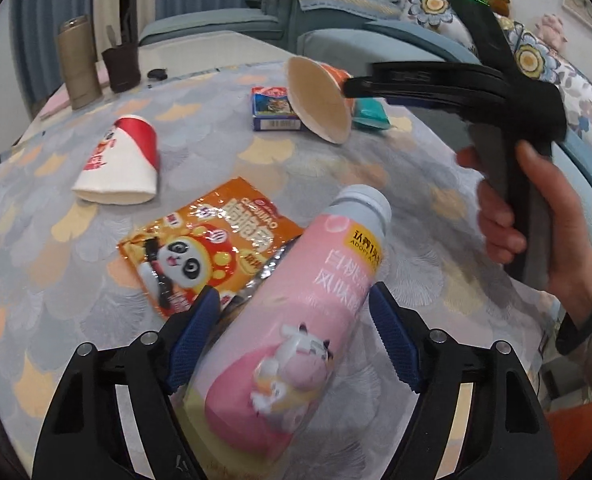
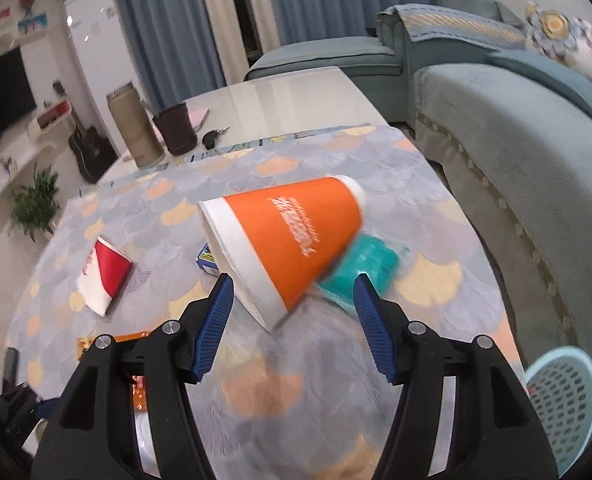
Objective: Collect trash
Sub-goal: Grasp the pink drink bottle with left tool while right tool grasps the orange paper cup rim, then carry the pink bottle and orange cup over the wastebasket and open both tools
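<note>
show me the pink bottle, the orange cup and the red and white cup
pink bottle [image 1: 296, 320], left wrist view, mid body
orange cup [image 2: 292, 232], right wrist view, orange side wall
red and white cup [image 1: 124, 160], left wrist view, white side

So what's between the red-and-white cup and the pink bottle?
The orange panda snack packet lies between the red-and-white cup and the pink bottle; its corner tucks under the bottle, seen in the left wrist view.

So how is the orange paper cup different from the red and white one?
The orange paper cup is tilted with its wide mouth facing left, and it keeps its round shape; the red and white paper cup lies flat on the tablecloth and looks squashed. The orange one sits right in front of the right gripper; the red one lies apart, untouched. Both are empty paper cups.
</note>
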Available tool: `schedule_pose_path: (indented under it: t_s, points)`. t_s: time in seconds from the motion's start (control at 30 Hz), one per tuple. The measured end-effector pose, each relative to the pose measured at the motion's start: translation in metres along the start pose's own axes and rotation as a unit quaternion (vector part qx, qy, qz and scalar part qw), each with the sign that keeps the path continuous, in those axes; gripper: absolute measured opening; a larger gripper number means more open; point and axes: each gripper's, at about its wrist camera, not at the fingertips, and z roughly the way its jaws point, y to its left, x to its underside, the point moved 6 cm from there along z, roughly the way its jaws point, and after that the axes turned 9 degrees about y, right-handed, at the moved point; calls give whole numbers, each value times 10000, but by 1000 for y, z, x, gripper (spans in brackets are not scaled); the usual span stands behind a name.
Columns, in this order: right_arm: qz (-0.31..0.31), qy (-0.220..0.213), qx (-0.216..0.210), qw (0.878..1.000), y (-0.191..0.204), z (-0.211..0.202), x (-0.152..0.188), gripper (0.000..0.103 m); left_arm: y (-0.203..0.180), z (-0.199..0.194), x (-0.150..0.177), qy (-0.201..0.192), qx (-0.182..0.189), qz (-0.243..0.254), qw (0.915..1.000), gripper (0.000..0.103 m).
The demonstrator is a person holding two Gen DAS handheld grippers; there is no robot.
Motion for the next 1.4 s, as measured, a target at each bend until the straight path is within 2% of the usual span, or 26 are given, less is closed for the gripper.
schedule_pose_path:
  t_s: [0.17, 0.27, 0.3, 0.43, 0.5, 0.6, 0.83, 1.0, 1.23, 1.4]
  points:
    - [-105, 175, 249, 9995, 15, 24, -7, 59, -13, 9, 0, 301, 30, -21, 9995, 59]
    - [-135, 209, 441, 9987, 18, 31, -9, 58, -16, 11, 0, 312, -114, -47, 9994, 58]
    - [-95, 229, 457, 9987, 17, 33, -9, 53, -17, 10, -1, 320, -120, -77, 9994, 57]
    - [61, 338, 470, 9983, 6, 35, -9, 13, -17, 7, 1, 295, -104, -206, 9993, 53]
    - [129, 313, 469, 9983, 0, 32, -8, 8, -19, 4, 4, 245, -43, -270, 9993, 50]
    - [191, 158, 302, 9992, -7, 18, -7, 2, -19, -2, 9, 221, 269, -459, 9983, 48]
    - [132, -296, 14, 9995, -9, -35, -8, 2, -15, -22, 12, -102, 945, -931, 9911, 46]
    - [170, -511, -152, 9984, -16, -74, 0, 2, -23, -40, 2, -328, 1024, -963, 9895, 46]
    - [307, -924, -151, 9951, -40, -138, 16, 2, -65, -77, -37, -768, 1234, -622, 9874, 46]
    - [727, -1288, -30, 9890, -88, -196, 34, 2, -117, -99, -71, -1025, 1511, -245, 9829, 46]
